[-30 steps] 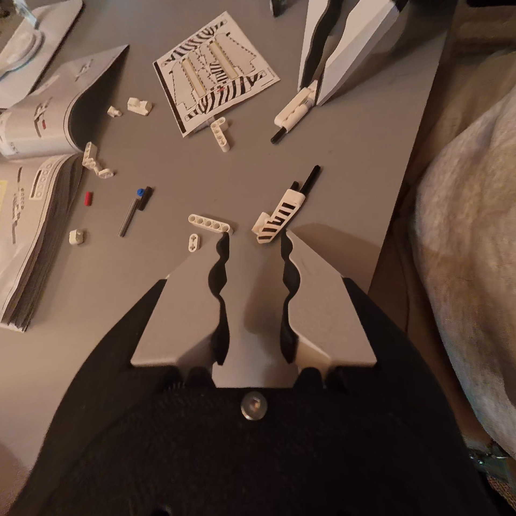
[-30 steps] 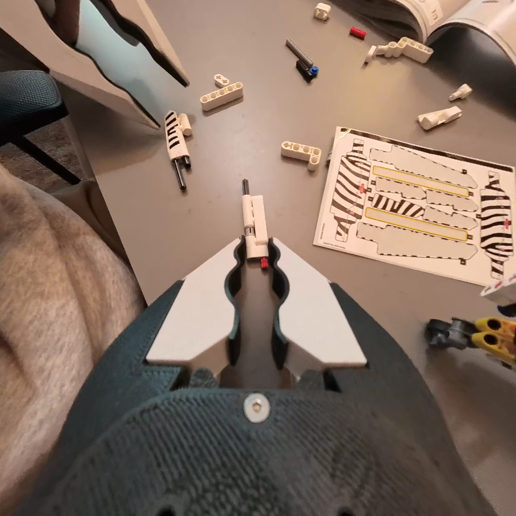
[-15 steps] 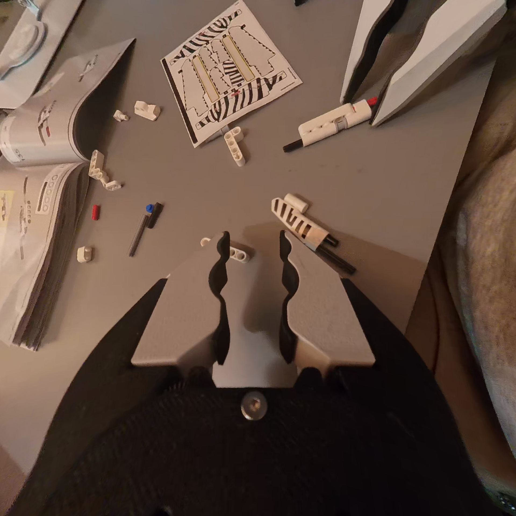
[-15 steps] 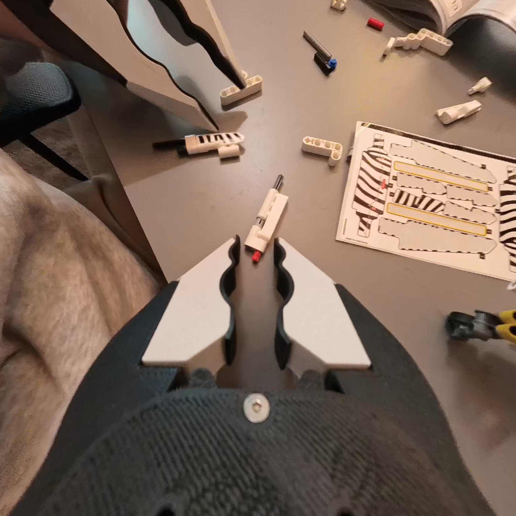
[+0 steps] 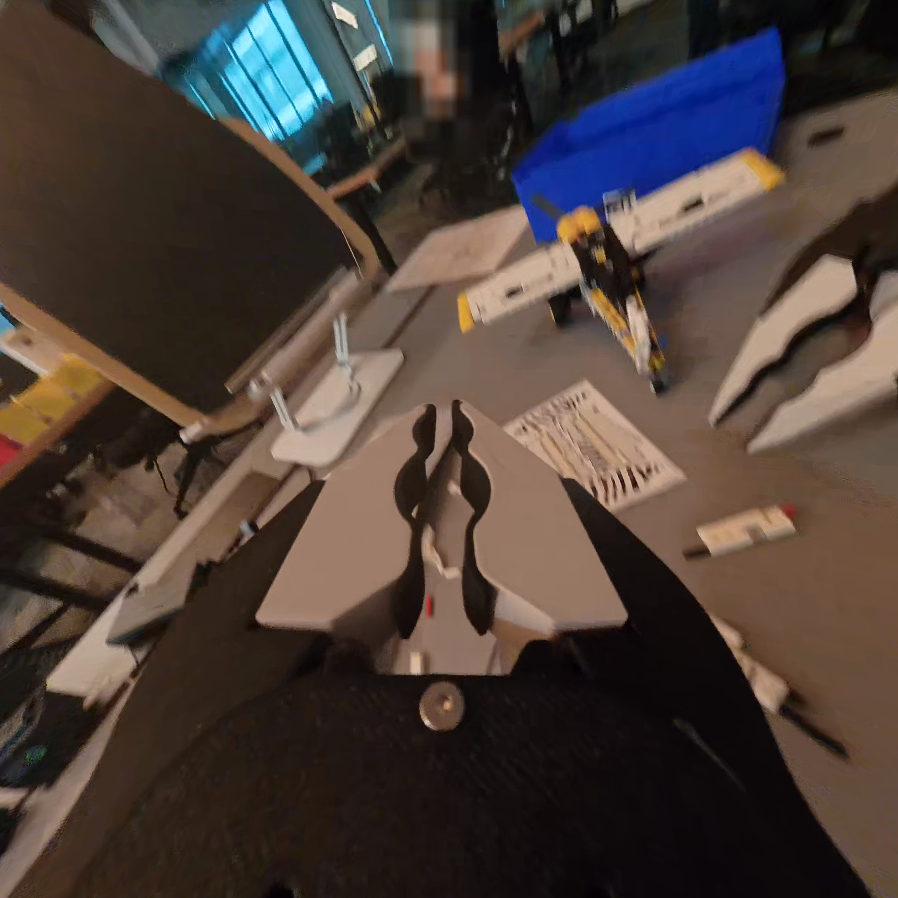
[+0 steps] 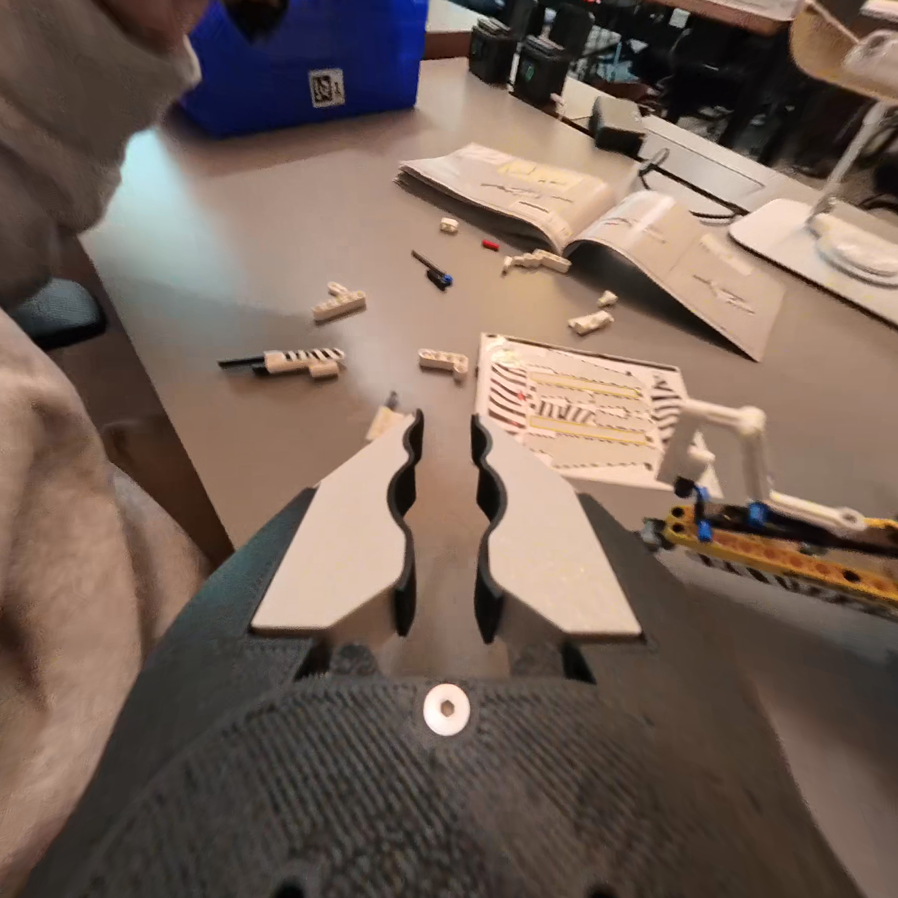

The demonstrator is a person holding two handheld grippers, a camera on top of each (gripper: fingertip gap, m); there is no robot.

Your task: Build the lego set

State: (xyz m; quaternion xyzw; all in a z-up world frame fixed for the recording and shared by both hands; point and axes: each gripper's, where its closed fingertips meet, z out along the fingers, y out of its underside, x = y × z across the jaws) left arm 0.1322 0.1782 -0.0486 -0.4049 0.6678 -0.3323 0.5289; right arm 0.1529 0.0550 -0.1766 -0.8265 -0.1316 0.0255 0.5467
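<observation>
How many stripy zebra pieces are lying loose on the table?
1: the white zebra-striped lego piece with black pins lies left of the sticker sheet. Others may be hidden.

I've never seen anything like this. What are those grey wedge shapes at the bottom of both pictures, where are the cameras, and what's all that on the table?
There is no robot here. A person holds a two-finger gripping tool in each hand, and a camera on each tool looks forward along its fingers. The grey wedges are those fingers.

One picture comes from the left gripper. Its fingers are nearly closed, and blur hides whether they pinch anything. The other comes from the right gripper, which is open and empty.

On the grey table lie an open instruction booklet, a zebra-striped sticker sheet, small loose white building pieces and a white zebra-striped piece on black rods. There is also a part-built yellow, black and white model. A blue bin stands at the far side.
</observation>
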